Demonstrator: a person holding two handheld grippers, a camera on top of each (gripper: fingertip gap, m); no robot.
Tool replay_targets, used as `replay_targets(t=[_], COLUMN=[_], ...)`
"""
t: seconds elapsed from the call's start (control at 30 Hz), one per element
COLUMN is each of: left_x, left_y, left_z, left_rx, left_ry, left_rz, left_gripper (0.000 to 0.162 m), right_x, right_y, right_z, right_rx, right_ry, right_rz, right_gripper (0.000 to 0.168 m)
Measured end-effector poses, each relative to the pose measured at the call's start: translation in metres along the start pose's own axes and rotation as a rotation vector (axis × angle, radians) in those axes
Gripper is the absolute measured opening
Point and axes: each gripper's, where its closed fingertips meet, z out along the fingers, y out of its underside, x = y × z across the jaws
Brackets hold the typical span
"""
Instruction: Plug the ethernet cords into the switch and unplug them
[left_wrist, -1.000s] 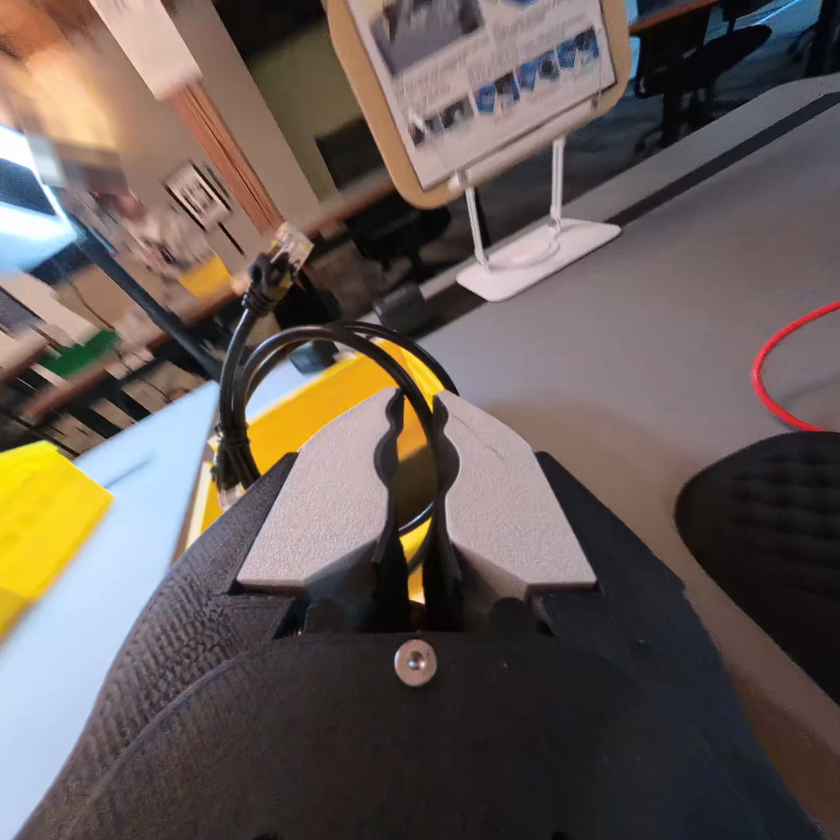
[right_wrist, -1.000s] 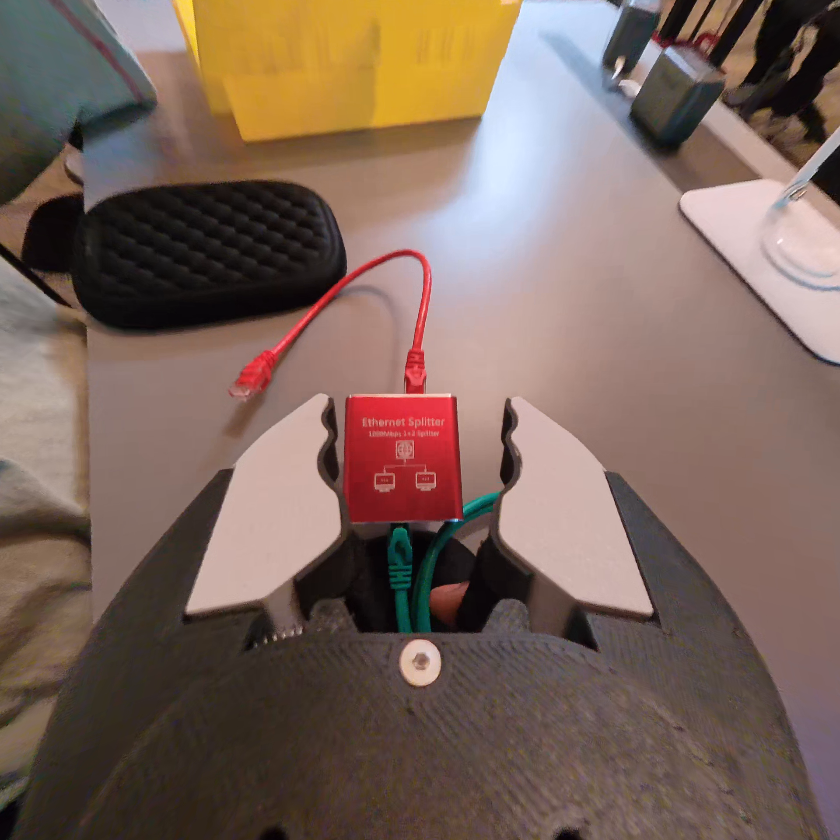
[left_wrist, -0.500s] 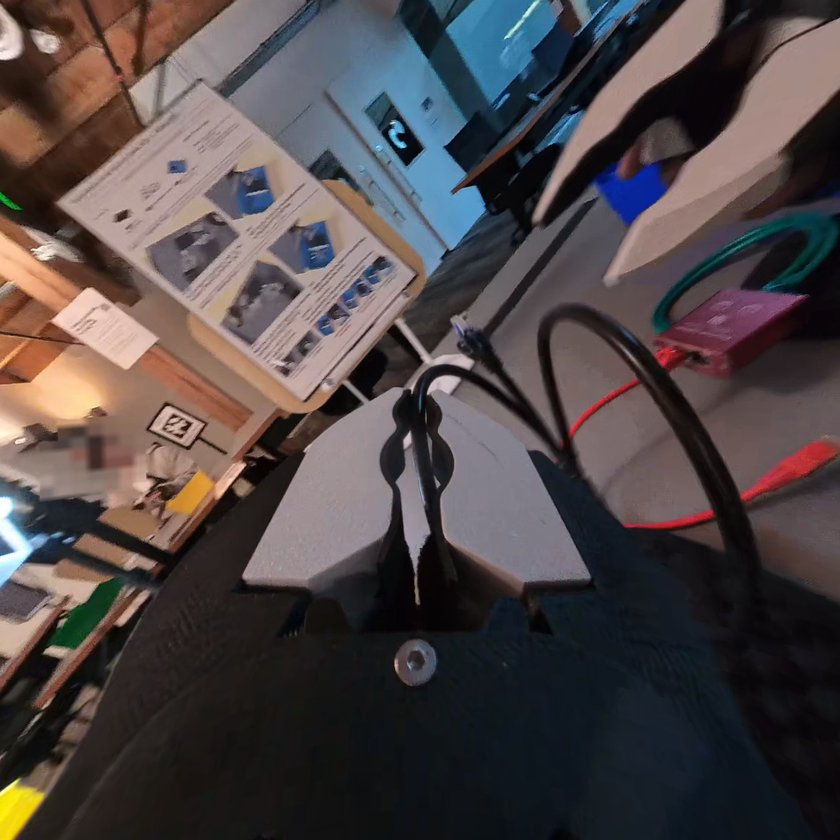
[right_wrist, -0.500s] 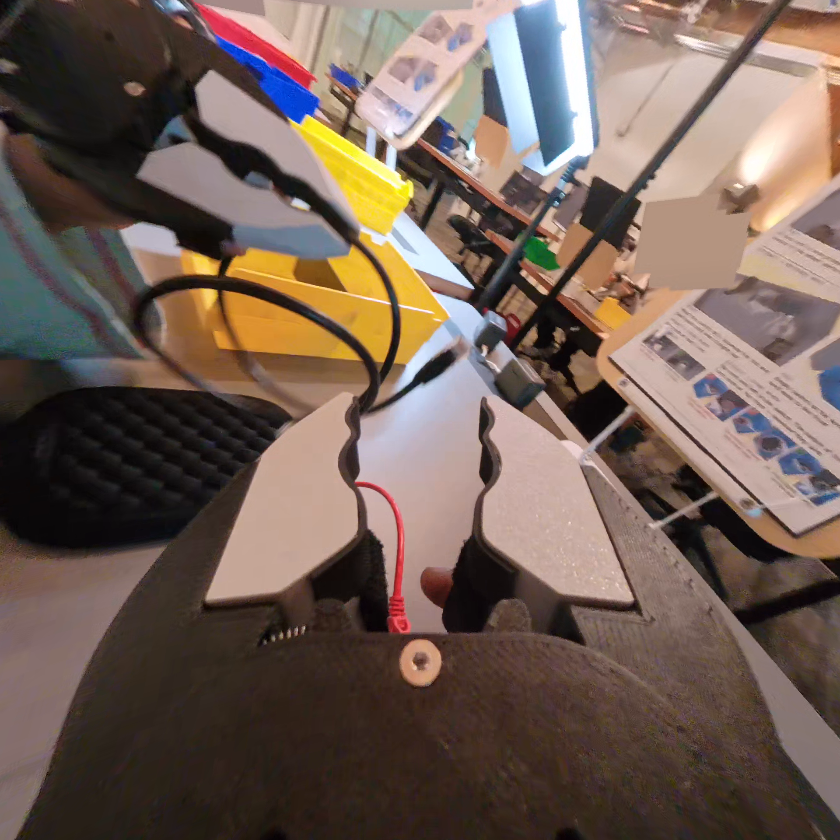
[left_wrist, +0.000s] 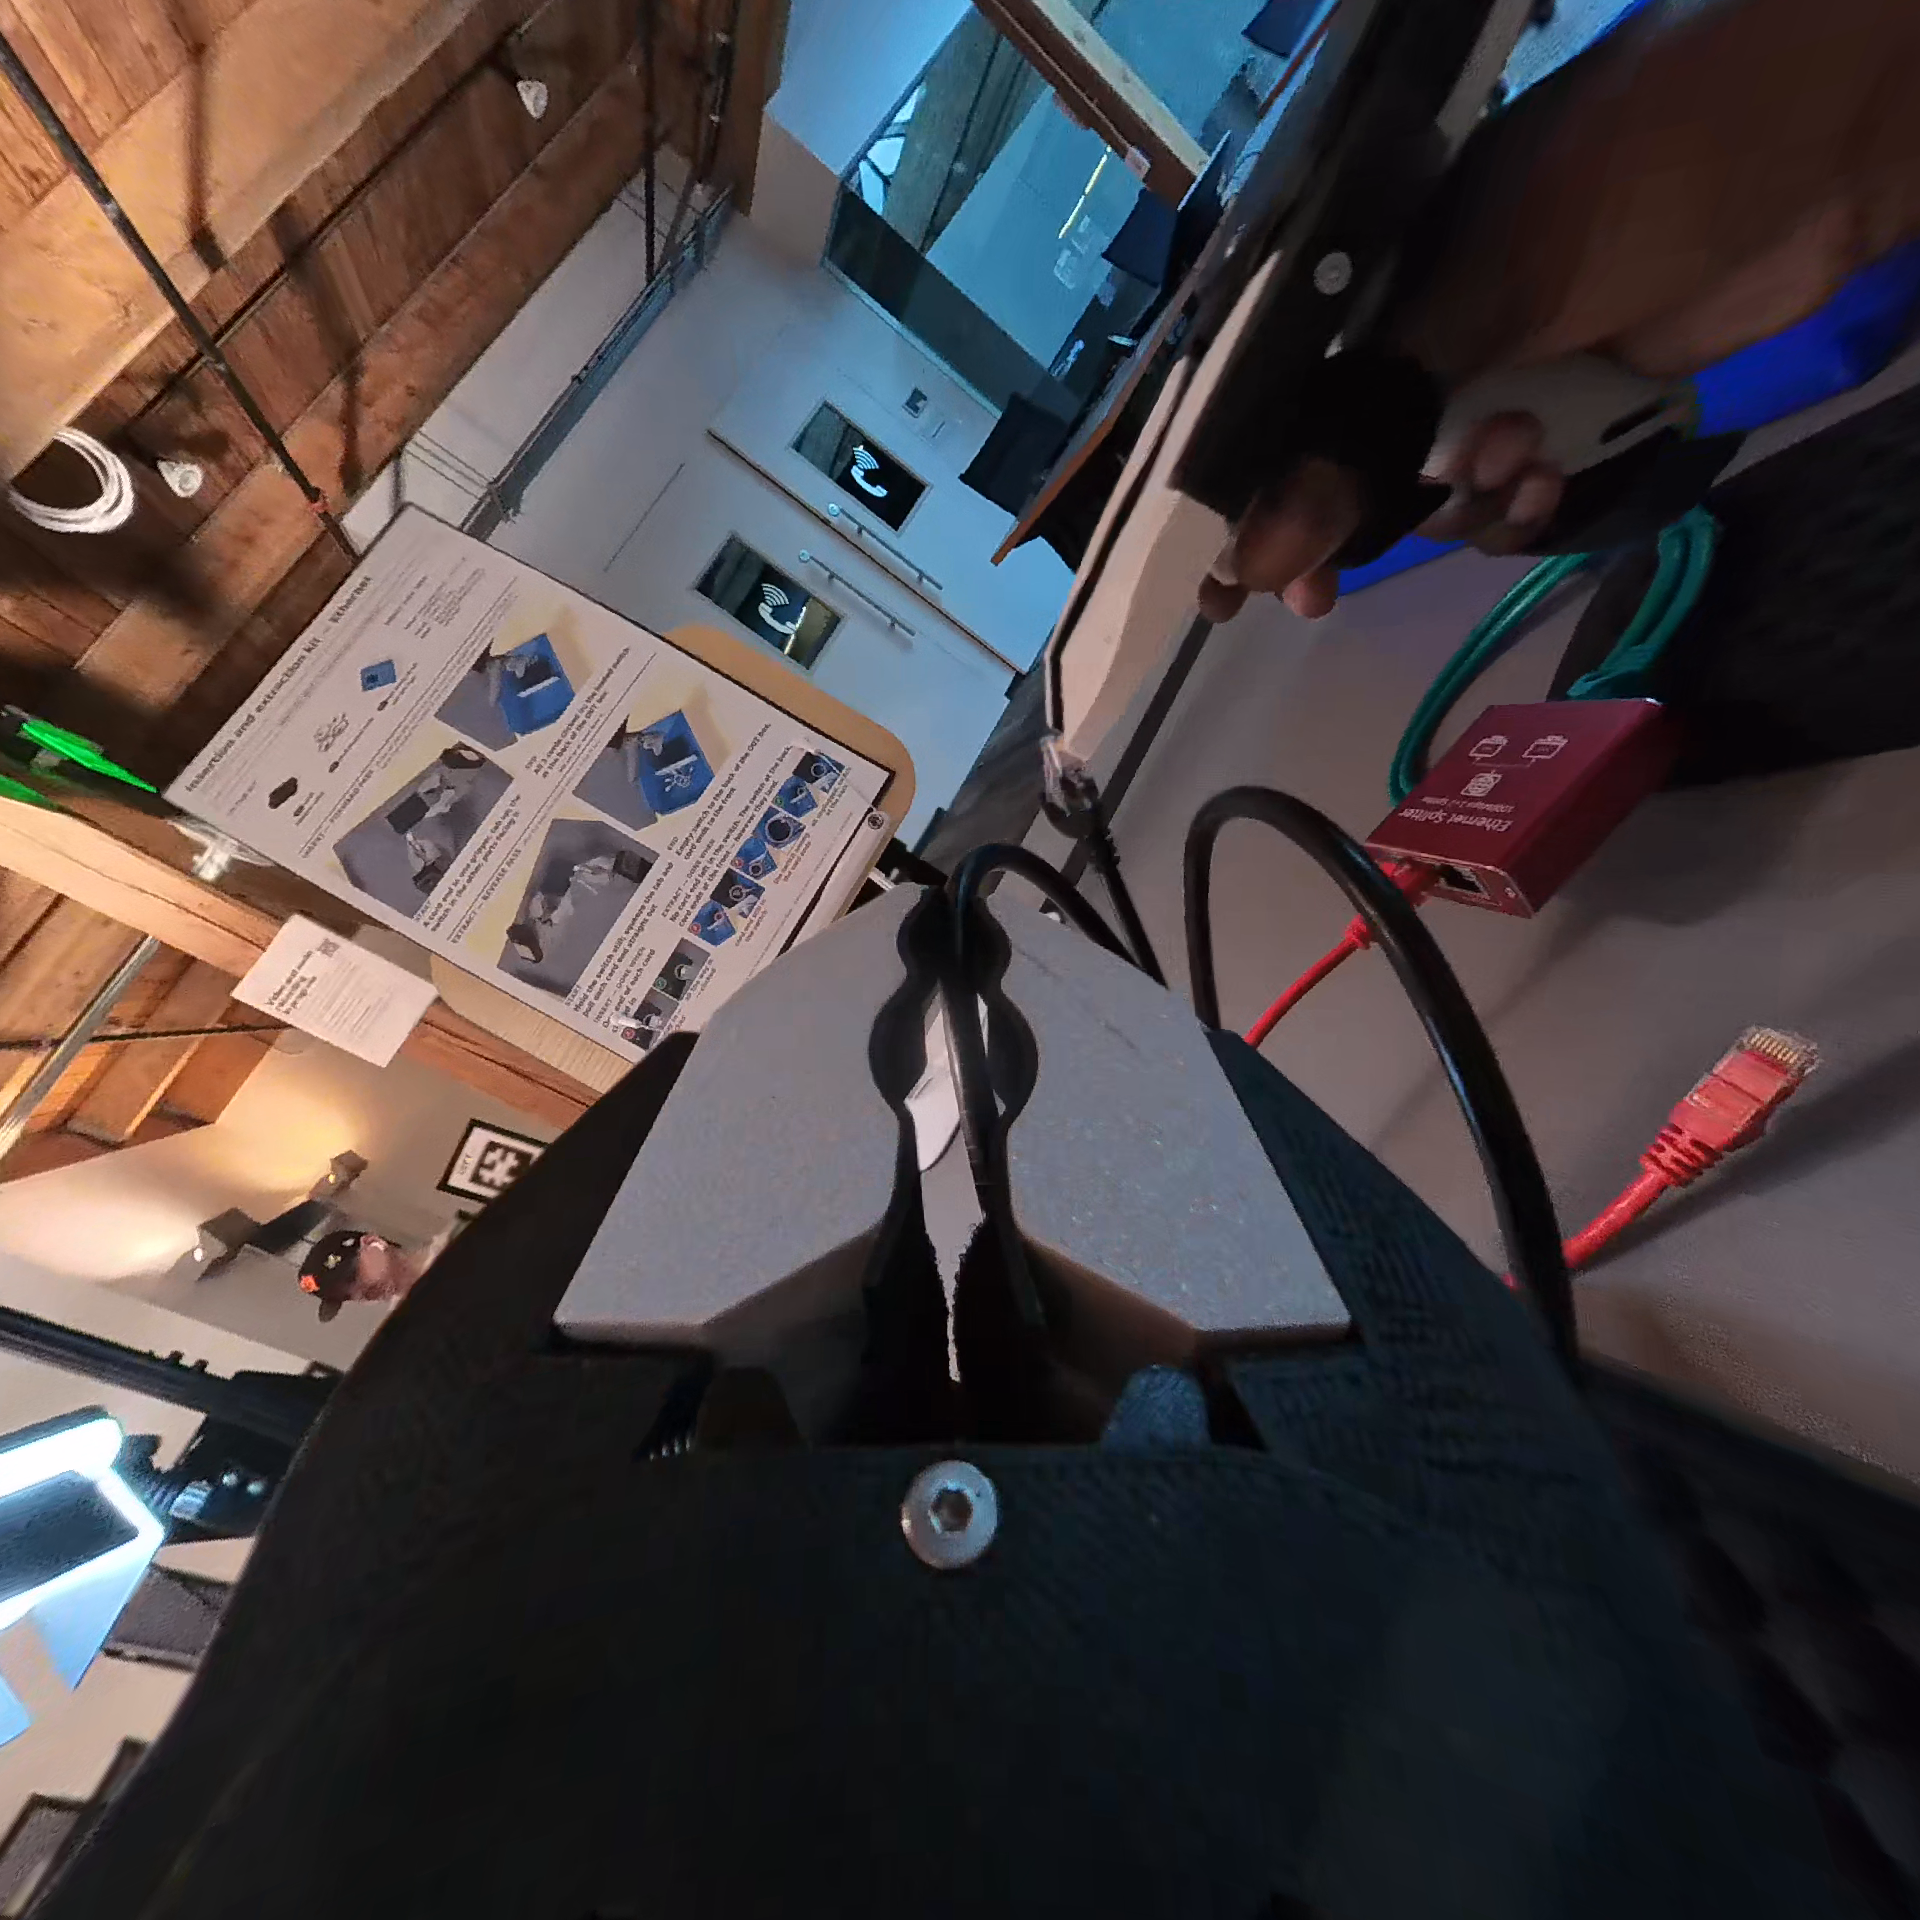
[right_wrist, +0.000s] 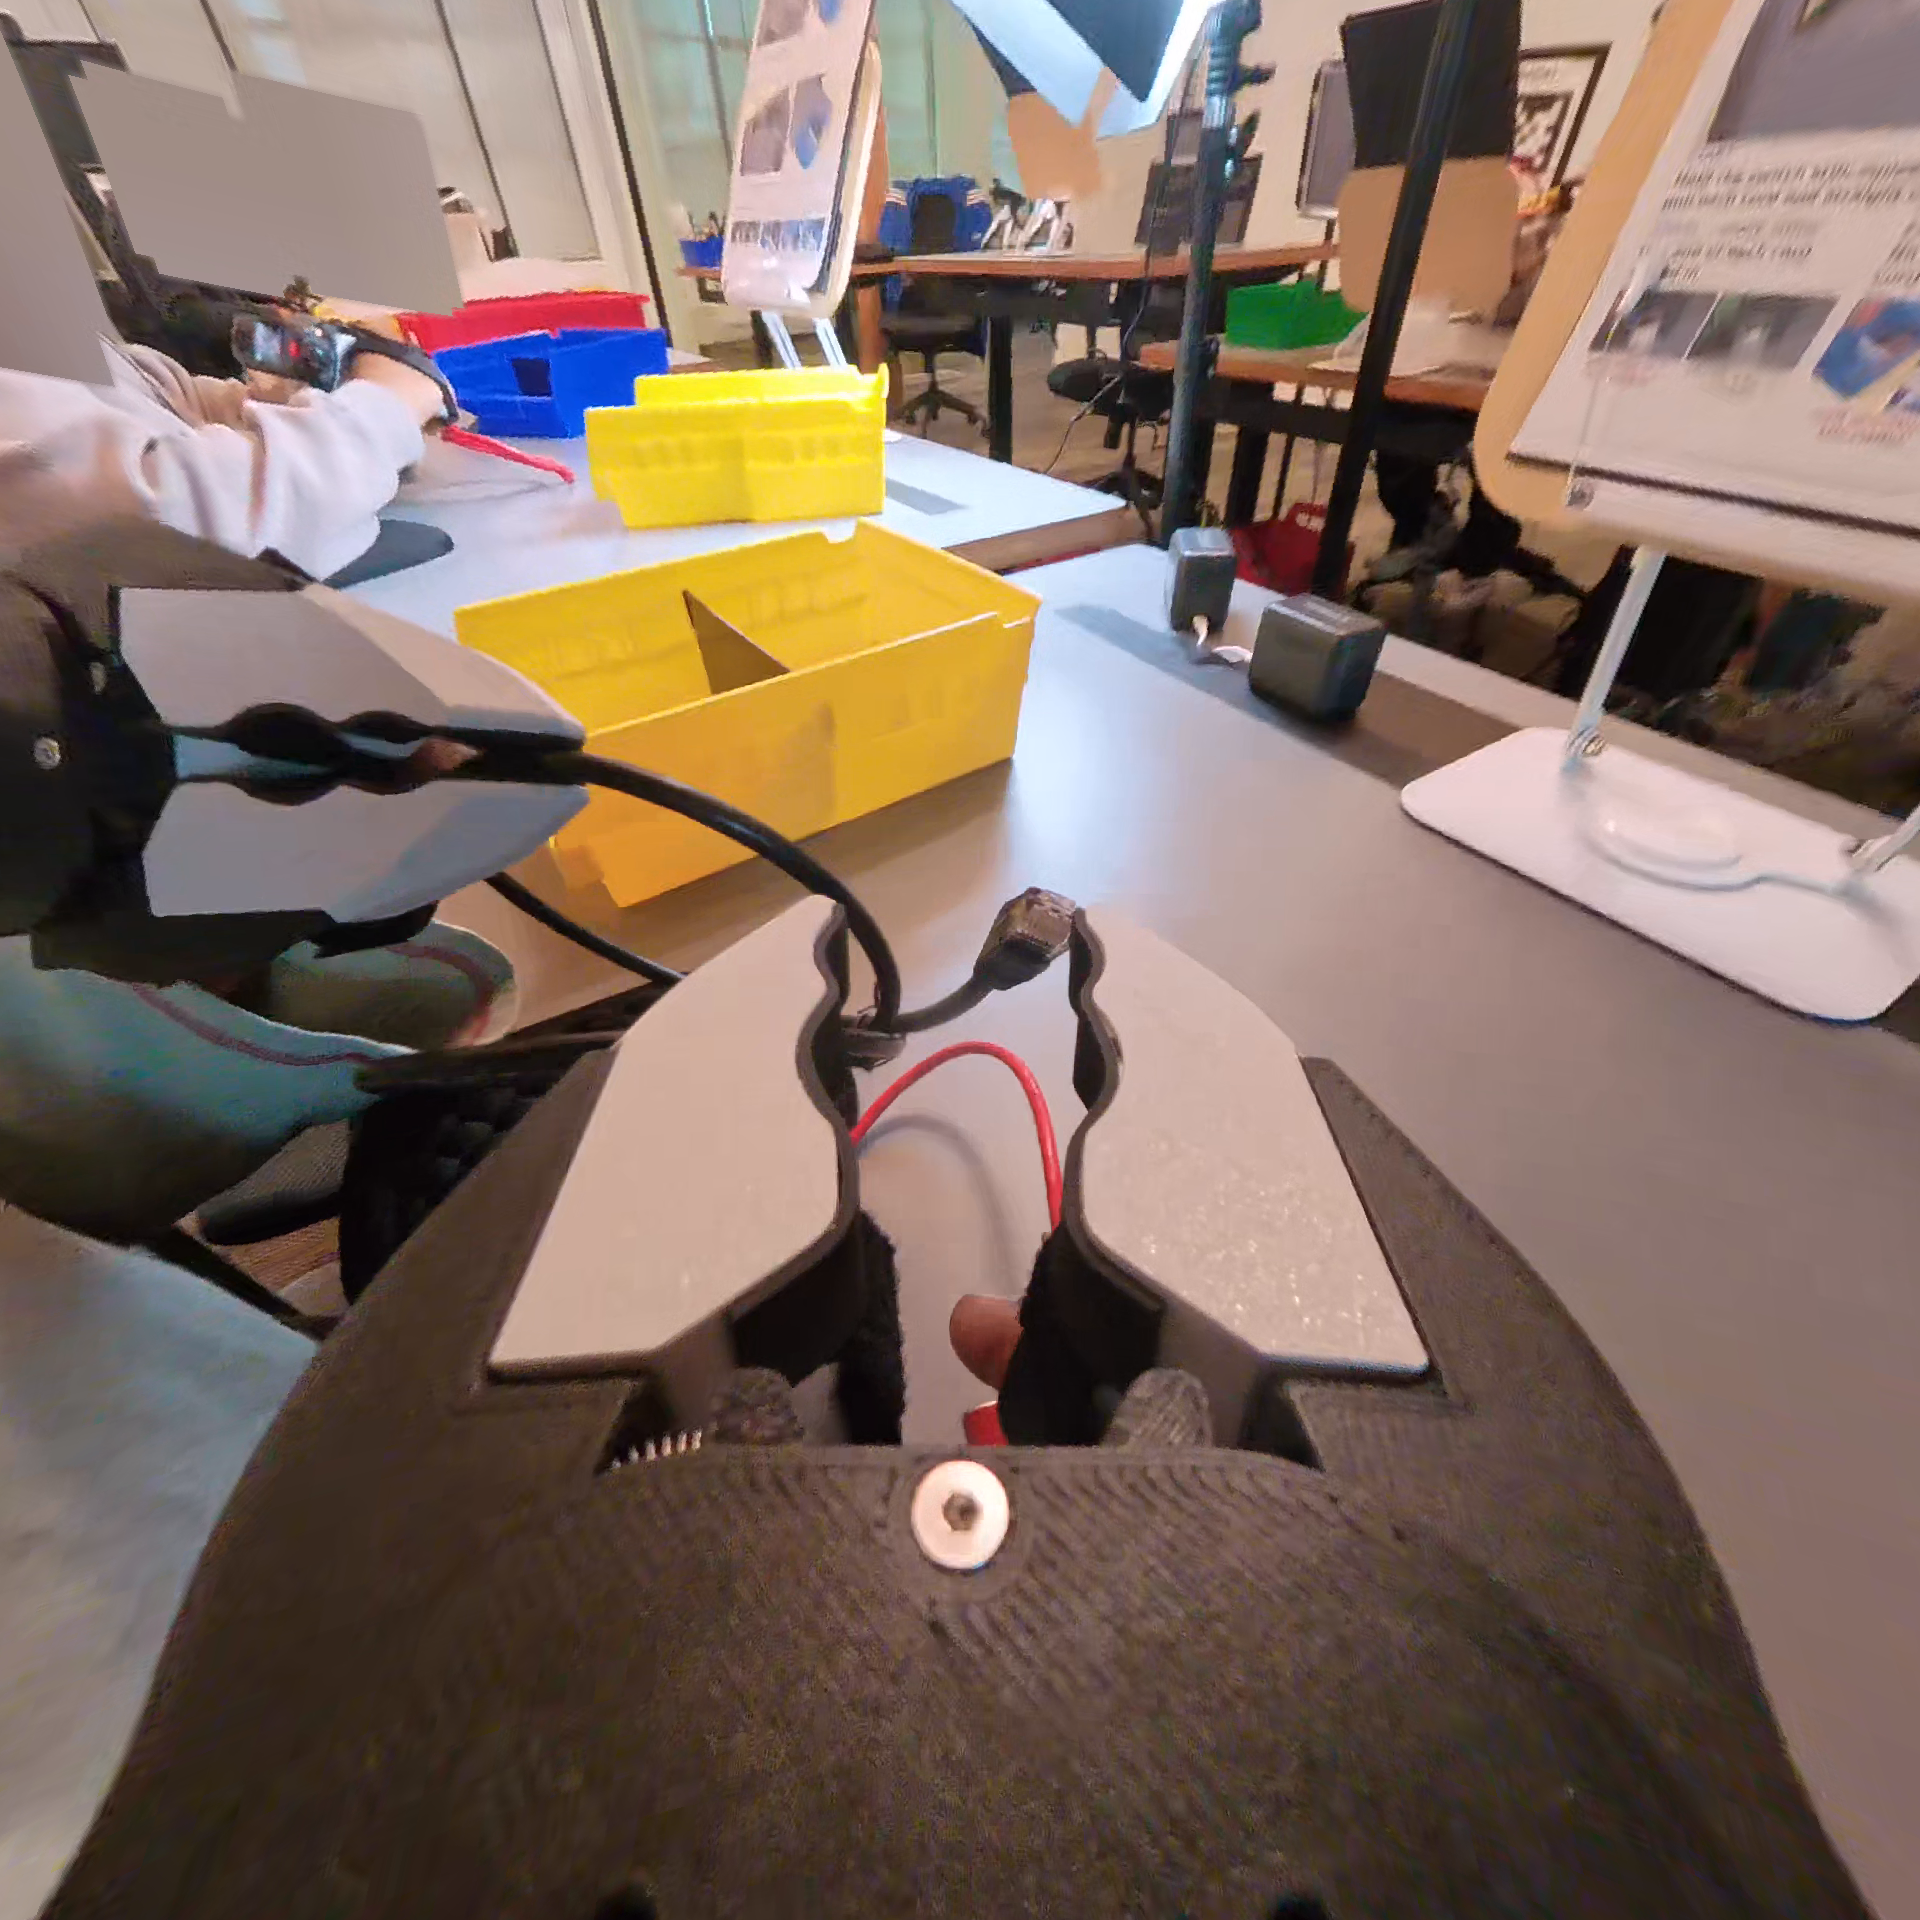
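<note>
My left gripper (left_wrist: 961, 904) is shut on a black ethernet cord (left_wrist: 1403, 987) and holds it in the air, tilted on its side. The cord loops to the right, and its clear plug (left_wrist: 1070, 774) hangs by a finger (left_wrist: 1132, 592) of my right gripper. In the right wrist view my right gripper (right_wrist: 956, 925) is open, with the black cord's plug (right_wrist: 1029, 920) between its fingertips, close to the right one. The left gripper (right_wrist: 561, 764) shows at the left there. The red switch (left_wrist: 1527, 800) lies on the grey table (right_wrist: 1351, 1039) with a red cord (left_wrist: 1309, 977) and a green cord (left_wrist: 1507, 644) plugged in.
The red cord's free plug (left_wrist: 1745, 1081) lies on the table. A yellow bin (right_wrist: 748, 686) stands behind the grippers. Two dark adapters (right_wrist: 1309, 655) sit at the table's far edge. A sign on a white stand base (right_wrist: 1662, 873) is at the right. A black quilted case (right_wrist: 436, 1143) lies at the left. Between my right fingertips and the red switch (left_wrist: 1527, 800) there is roughly 12 cm.
My right gripper has lifted off the switch and swung up to the black cord's plug. My left gripper has rolled onto its side and brought the black cord toward the switch.
</note>
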Motion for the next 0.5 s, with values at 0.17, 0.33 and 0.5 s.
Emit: replay_targets(t=[0.17, 0.33, 0.5], left_x=[0.001, 0.002, 0.006], left_y=[0.001, 0.004, 0.003], left_z=[0.0, 0.002, 0.003], left_rx=[0.004, -0.009, 0.005], left_ry=[-0.002, 0.003, 0.029], left_rz=[-0.008, -0.005, -0.012], left_gripper=[0.005, 0.005, 0.005], right_x=[0.016, 0.007, 0.008], right_y=[0.008, 0.014, 0.013], right_z=[0.001, 0.005, 0.01], right_rx=[-0.026, -0.055, -0.034], right_ry=[0.048, -0.013, -0.002], right_rz=[0.041, 0.039, 0.015], right_gripper=[0.043, 0.041, 0.016])
